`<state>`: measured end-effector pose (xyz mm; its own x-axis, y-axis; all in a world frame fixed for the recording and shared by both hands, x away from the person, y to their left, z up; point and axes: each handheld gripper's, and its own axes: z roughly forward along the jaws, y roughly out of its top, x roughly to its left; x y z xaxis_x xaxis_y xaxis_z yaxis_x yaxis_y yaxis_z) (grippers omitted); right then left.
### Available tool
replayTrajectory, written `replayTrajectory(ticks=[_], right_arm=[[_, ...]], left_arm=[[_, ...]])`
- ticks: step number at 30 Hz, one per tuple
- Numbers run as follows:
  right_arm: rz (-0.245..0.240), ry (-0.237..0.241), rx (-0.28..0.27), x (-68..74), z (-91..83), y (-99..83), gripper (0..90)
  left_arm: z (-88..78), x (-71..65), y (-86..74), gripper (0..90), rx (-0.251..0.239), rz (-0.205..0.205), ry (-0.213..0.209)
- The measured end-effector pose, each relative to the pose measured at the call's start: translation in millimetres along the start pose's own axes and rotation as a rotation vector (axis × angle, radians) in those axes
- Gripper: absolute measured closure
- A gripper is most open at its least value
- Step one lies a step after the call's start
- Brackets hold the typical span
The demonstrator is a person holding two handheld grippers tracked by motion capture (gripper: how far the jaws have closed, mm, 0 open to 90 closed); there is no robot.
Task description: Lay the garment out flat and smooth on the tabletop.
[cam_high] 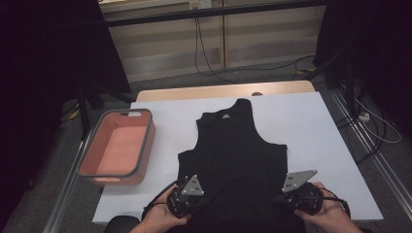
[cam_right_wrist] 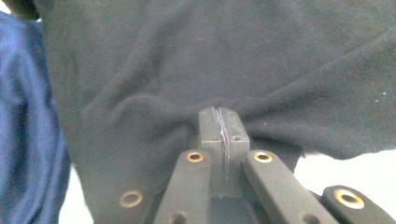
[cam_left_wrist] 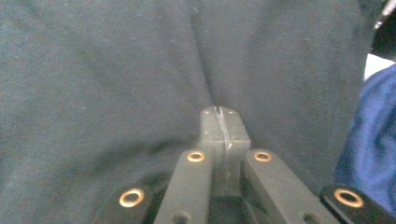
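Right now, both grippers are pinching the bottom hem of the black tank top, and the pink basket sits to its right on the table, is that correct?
Not quite: the pink basket sits to the left of the black tank top, as the high view shows. The rest holds: the left gripper and right gripper are each shut on the fabric at its near edge.

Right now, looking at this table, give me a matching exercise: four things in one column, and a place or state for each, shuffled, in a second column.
Things:
1. black tank top
2. pink basket
3. left gripper
4. right gripper

Places or states:
A. stands at the table's left edge, nothing in it
B. lies spread flat in the middle, neck pointing away from the person
C. shut on the hem's right part
D. shut on the hem's left part

Pairs: 1-B, 2-A, 3-D, 4-C
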<state>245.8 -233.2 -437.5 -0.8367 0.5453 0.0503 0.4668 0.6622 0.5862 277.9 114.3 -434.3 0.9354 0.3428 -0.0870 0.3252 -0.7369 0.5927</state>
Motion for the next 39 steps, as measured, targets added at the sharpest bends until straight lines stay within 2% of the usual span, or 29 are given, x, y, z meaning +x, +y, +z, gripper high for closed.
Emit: replayTrajectory(ticks=[3,6,7,8,10,11,12,13,15,18,20,22,23,25,26,27,29,30,33,34,35,36,37,38,39], right_arm=[[-0.004,0.02,0.004,5.8,-1.6,-1.9,90.0],[-0.001,0.041,0.011,10.0,-3.3,-3.5,90.0],[-0.002,0.05,0.012,11.8,-3.6,-4.1,89.7],[-0.001,0.052,0.014,13.2,-4.2,-4.5,89.0],[0.007,0.056,0.012,13.6,-4.6,-4.9,82.0],[0.015,0.05,0.002,13.4,-5.1,-4.3,76.4],[0.03,0.04,-0.016,12.4,-5.5,-3.5,71.2],[0.054,0.03,-0.035,10.7,-5.5,-2.1,68.9],[0.08,0.015,-0.082,4.7,-4.8,1.8,66.9],[0.107,-0.037,-0.111,-5.6,-1.2,12.2,59.9],[0.101,-0.055,-0.117,-12.6,3.4,22.2,56.6],[0.084,-0.072,-0.103,-18.0,11.3,34.7,53.9],[0.076,-0.063,-0.103,-20.9,16.1,40.6,53.8],[0.067,-0.049,-0.097,-24.4,26.4,51.4,52.3],[0.061,-0.039,-0.091,-25.9,31.7,55.9,52.3],[0.056,-0.03,-0.087,-26.7,36.9,59.3,52.3],[0.048,-0.031,-0.089,-27.3,45.8,60.6,53.1],[0.046,-0.022,-0.08,-27.0,49.0,59.2,53.0],[0.034,-0.04,-0.074,-23.5,48.4,54.6,53.5],[0.021,-0.05,-0.073,-22.4,47.6,52.8,55.6],[0.016,-0.054,-0.078,-21.0,47.5,51.6,57.8],[0.017,-0.054,-0.081,-19.6,47.9,51.4,60.3],[0.016,-0.049,-0.076,-19.6,47.8,52.0,63.8],[0.02,-0.034,-0.069,-20.0,47.5,52.7,68.7],[0.029,-0.037,-0.066,-20.0,47.3,53.3,75.8]], left_arm=[[-3.1,-8.3,-1.8,90.0,0.002,0.017,-0.001],[-6.7,-16.2,-7.9,90.0,-0.012,-0.012,-0.025],[-8.3,-15.9,-9.5,90.0,0.013,0.013,-0.023],[-6.9,-18.7,-11.2,90.0,-0.011,-0.019,-0.025],[-8.2,-16.0,-11.3,90.0,-0.02,-0.023,-0.03],[-9.3,-13.8,-10.5,89.8,-0.045,-0.052,-0.032],[-11.2,-10.2,-9.1,87.9,-0.058,-0.064,-0.033],[-13.1,-6.7,-7.4,82.9,-0.087,-0.08,-0.018],[-14.5,-0.7,-4.0,65.3,-0.091,-0.093,0.027],[-11.1,11.0,3.6,61.9,-0.107,-0.07,0.077],[-6.5,21.3,10.9,54.5,-0.104,-0.047,0.118],[-0.8,33.6,17.1,47.6,-0.107,-0.068,0.151],[1.7,39.9,20.1,43.4,-0.086,-0.073,0.161],[7.5,48.1,24.6,42.8,-0.059,-0.075,0.175],[10.2,49.5,25.9,42.8,-0.058,-0.085,0.17],[11.3,50.1,26.7,42.7,-0.053,-0.078,0.16],[14.4,45.0,26.3,42.0,-0.07,-0.075,0.182],[14.0,42.1,25.5,40.8,-0.06,-0.044,0.193],[10.6,32.8,21.5,40.6,-0.094,-0.024,0.183],[11.3,31.5,19.4,40.6,-0.086,-0.013,0.181],[14.9,29.9,17.8,41.7,-0.072,-0.023,0.167],[19.6,28.7,16.9,44.6,-0.057,-0.007,0.152],[21.1,27.3,16.8,47.1,-0.08,0.015,0.145],[21.9,26.4,17.9,51.0,-0.079,0.03,0.131],[22.8,26.6,18.3,60.3,-0.079,0.028,0.087]])
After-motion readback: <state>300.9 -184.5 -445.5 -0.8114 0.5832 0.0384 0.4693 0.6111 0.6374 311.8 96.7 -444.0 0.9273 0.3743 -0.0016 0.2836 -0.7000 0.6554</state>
